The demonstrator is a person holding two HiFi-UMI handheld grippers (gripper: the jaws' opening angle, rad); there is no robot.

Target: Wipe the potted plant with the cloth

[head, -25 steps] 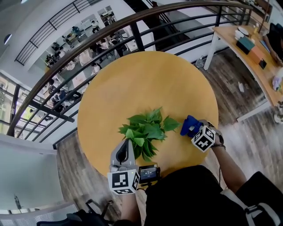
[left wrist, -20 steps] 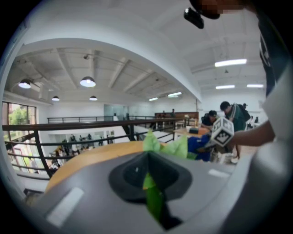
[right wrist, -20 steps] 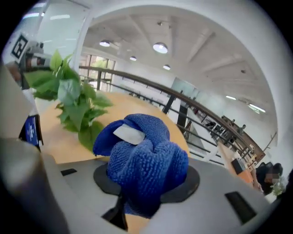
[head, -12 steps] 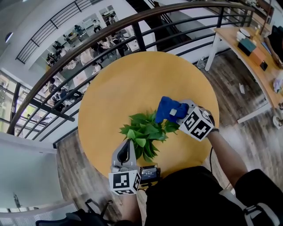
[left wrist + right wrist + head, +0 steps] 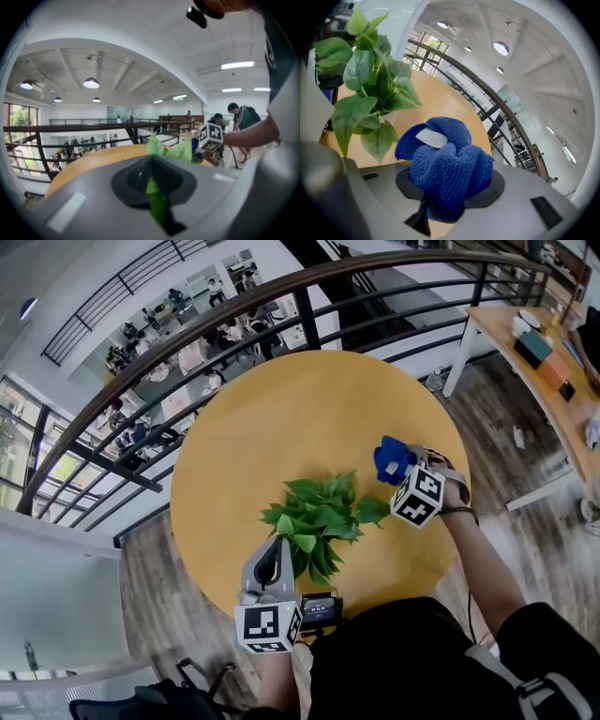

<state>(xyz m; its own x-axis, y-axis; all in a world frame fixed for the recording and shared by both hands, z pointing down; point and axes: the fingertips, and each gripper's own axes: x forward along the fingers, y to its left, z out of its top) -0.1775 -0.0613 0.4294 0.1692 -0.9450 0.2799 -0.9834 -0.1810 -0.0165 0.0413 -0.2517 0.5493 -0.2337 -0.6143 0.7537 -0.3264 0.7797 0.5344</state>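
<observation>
Plant (image 5: 319, 521) sits on the round yellow table (image 5: 281, 409), toward the edge nearest the person; the pot is hidden under the foliage in the head view. The cloth (image 5: 392, 457) is blue and bunched into a wad, held above the tabletop just beside the plant's right side. In the right gripper view the cloth (image 5: 445, 164) fills the space between the jaws, with a white label (image 5: 431, 137) showing on top. The plant (image 5: 370, 79) is up-left of it, its nearest leaf just beside the wad; can't tell if they touch. The right gripper (image 5: 401, 470) is clenched on the cloth, with its marker cube (image 5: 417, 495) facing the head camera. The left gripper (image 5: 278, 545) comes in from the person's side at the near edge of the foliage. Its jaws are closed and pinch one leaf (image 5: 157, 206), which runs down through the slot between them. More leaves stand up behind the jaws there, and the right gripper's cube is visible beyond those leaves. A dark curved railing (image 5: 234, 324) wraps the far side of the table. A wooden desk (image 5: 534, 371) with a few items on it is at upper right.
</observation>
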